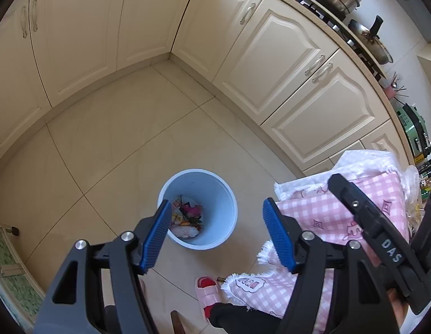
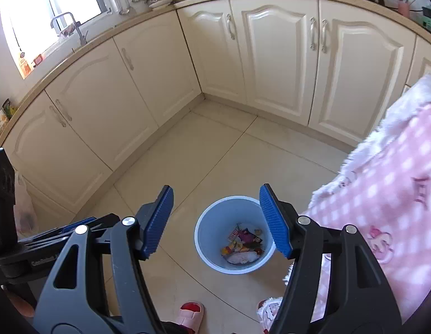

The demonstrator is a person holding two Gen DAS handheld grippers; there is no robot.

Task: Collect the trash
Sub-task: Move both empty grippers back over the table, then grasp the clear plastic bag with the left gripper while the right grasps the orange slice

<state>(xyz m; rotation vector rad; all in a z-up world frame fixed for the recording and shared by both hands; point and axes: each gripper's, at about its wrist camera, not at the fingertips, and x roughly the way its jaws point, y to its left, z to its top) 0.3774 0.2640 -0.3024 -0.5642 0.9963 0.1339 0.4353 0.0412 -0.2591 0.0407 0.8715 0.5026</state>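
Left claw (image 1: 216, 232) open above blue bin (image 1: 215, 194).

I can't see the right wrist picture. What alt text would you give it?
An open, empty right gripper with blue pads hangs above a light blue bin on a tiled kitchen floor, wrappers and scraps in its bottom. Cream cabinets line the walls; a pink checked cloth fills the right side.

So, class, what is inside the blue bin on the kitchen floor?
The blue bin holds a small heap of trash: colourful wrappers and a crumpled whitish piece. Whatever lies beneath that heap is covered and cannot be seen.
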